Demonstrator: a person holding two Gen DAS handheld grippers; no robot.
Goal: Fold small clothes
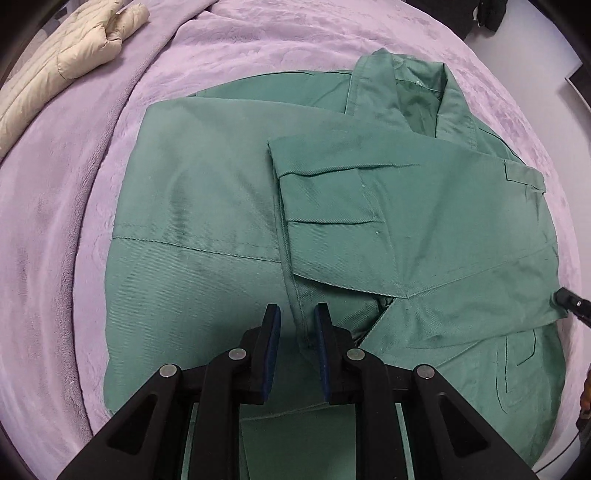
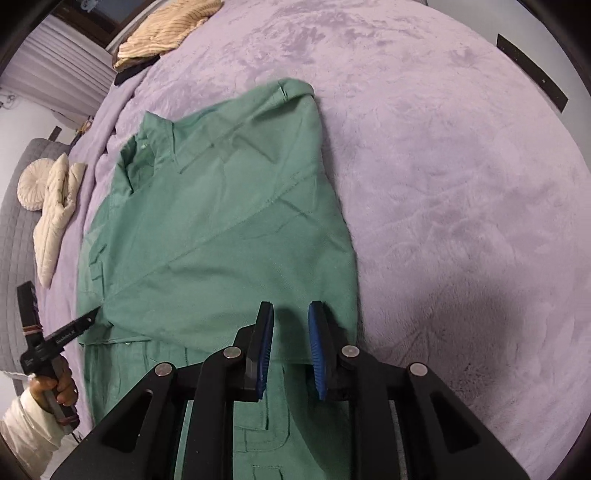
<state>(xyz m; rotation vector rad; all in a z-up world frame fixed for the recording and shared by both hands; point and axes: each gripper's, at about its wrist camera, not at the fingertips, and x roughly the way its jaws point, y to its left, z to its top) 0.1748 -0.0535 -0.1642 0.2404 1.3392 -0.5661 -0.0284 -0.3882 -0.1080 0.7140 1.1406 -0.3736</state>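
A green work jacket (image 1: 221, 192) lies flat on the purple blanket (image 1: 55, 240), collar (image 1: 417, 88) at the far end. One sleeve (image 1: 406, 203) is folded across its front. My left gripper (image 1: 297, 314) hovers over the near middle with its jaws a little apart; a front seam runs under the gap and the pads do not press on it. My right gripper (image 2: 291, 306) stands open over the jacket's (image 2: 221, 240) near right hem, holding nothing. Its tip (image 1: 569, 302) shows at the jacket's right edge. A hand (image 2: 59, 387) holds the left gripper (image 2: 74, 325) at the jacket's left side.
A beige puffy jacket (image 1: 74, 48) lies at the far left of the bed. A tan corduroy garment (image 2: 166, 29) sits at the far edge. A round cushion (image 2: 35, 184) and cream quilted garment (image 2: 55, 221) rest near a grey headboard (image 2: 14, 251). Bare blanket (image 2: 461, 184) spreads right.
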